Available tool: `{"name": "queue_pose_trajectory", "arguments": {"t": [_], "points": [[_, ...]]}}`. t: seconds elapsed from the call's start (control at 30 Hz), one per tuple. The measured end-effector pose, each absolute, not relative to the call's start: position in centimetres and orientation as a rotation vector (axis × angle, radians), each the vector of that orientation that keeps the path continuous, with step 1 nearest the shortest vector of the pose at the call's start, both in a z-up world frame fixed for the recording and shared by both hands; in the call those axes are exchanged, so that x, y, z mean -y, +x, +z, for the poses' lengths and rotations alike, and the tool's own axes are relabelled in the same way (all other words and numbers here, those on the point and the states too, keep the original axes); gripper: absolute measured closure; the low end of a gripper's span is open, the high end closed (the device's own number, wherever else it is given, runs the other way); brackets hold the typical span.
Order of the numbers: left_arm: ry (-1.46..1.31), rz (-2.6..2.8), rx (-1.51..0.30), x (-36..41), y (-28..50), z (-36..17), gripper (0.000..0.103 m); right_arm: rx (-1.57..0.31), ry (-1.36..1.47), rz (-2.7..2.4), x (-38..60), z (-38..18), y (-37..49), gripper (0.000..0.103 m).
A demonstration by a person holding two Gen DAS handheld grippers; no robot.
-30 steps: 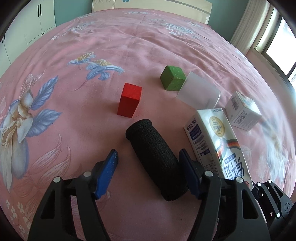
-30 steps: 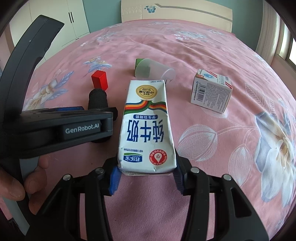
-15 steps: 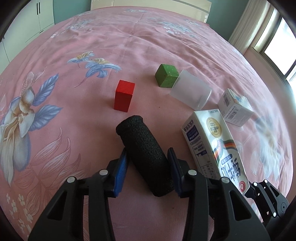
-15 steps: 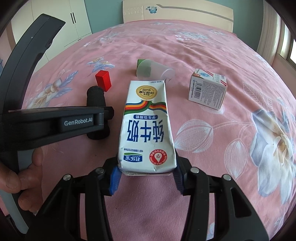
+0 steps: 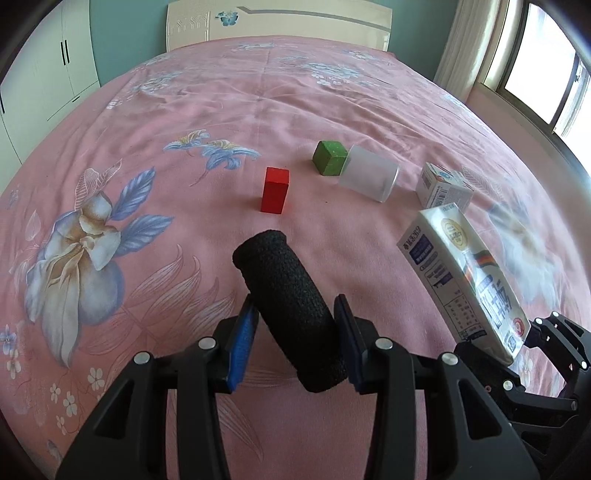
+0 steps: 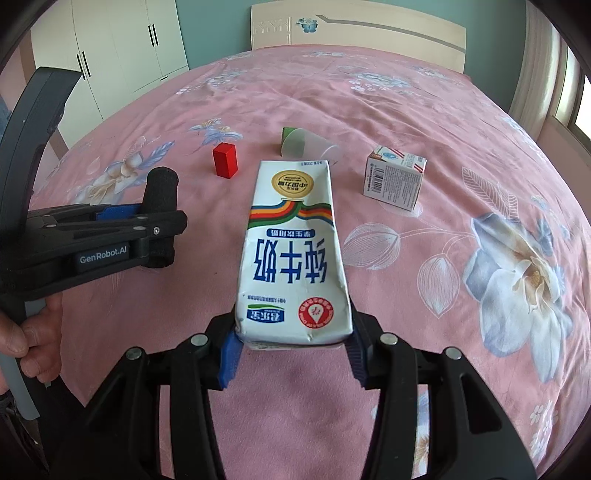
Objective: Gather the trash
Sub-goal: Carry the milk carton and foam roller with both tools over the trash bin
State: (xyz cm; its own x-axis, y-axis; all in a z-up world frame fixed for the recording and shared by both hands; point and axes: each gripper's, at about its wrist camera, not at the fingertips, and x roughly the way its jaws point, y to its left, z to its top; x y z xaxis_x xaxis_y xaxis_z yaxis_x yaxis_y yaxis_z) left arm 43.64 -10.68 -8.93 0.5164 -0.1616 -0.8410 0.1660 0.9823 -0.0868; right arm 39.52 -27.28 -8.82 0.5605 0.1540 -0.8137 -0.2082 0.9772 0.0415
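Note:
My left gripper (image 5: 293, 328) is shut on a black foam cylinder (image 5: 286, 306) and holds it lifted above the pink bedspread; the cylinder also shows in the right wrist view (image 6: 160, 206). My right gripper (image 6: 291, 350) is shut on the base of a white milk carton (image 6: 293, 251), held off the bed; the carton also shows at the right of the left wrist view (image 5: 461, 273). A frosted plastic cup (image 5: 369, 178) lies on its side on the bed. A small white carton (image 5: 443, 188) stands to its right.
A red block (image 5: 275, 190) stands upright on the bed and a green cube (image 5: 330, 157) sits against the cup. The headboard (image 5: 277, 22) is at the far end, wardrobes (image 6: 110, 59) at the left, a window (image 5: 535, 70) at the right.
My left gripper closed on the black foam cylinder and lifted it off the bed. My right gripper kept hold of the milk carton and rose with it.

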Motion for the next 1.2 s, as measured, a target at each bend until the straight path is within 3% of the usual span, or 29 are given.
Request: {"name": "queue_pose_trajectory", "arguments": {"t": [0.53, 1.2], "points": [[0.146, -0.294, -0.959, 7.8, 35.6, -5.0, 0.059, -0.944, -0.145, 0.26, 26.9, -5.7, 32.7, 0.055], [0.265, -0.421, -0.956, 5.4, 24.3, -5.6, 0.059, -0.952, -0.224, 0.379, 25.0, -3.2, 20.4, 0.055]]}}
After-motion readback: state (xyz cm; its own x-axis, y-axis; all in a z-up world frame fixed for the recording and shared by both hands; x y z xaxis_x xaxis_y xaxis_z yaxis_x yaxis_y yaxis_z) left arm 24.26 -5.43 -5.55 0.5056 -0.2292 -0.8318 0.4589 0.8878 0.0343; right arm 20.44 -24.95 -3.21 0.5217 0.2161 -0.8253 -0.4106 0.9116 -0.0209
